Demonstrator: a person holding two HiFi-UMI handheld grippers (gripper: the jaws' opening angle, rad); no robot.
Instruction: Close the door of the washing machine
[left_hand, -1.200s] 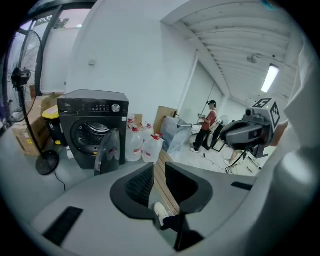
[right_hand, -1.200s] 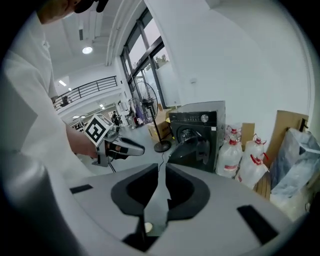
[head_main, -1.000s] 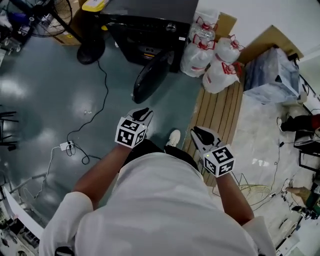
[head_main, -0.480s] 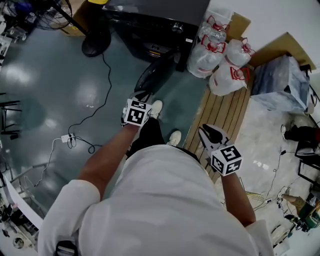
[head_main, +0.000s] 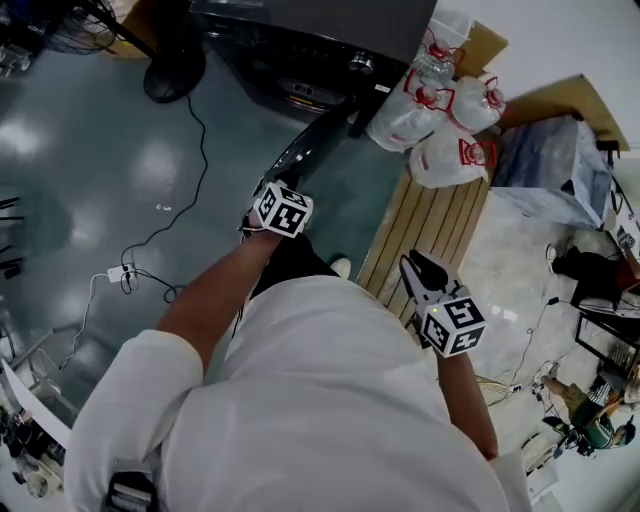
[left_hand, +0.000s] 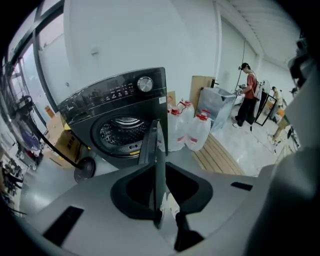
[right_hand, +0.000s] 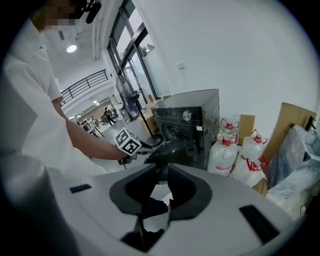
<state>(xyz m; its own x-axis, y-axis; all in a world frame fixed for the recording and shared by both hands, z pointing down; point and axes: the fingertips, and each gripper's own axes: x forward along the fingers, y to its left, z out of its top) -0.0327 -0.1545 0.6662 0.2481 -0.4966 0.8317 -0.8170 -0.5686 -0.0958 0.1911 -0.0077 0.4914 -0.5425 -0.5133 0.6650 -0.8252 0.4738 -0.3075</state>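
Two grippers, only one near: left gripper (left_hand: 171, 225) right at the free edge of the open washing machine door (left_hand: 156, 145), fingers slightly apart, door edge-on straight ahead. Right gripper (head_main: 424, 268) well back, fingers together. Probably calls for a push towards the drum (left_hand: 119, 131).

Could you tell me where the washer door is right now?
In the head view the door stands open at upper centre, swung out from the washer, just ahead of the left gripper.
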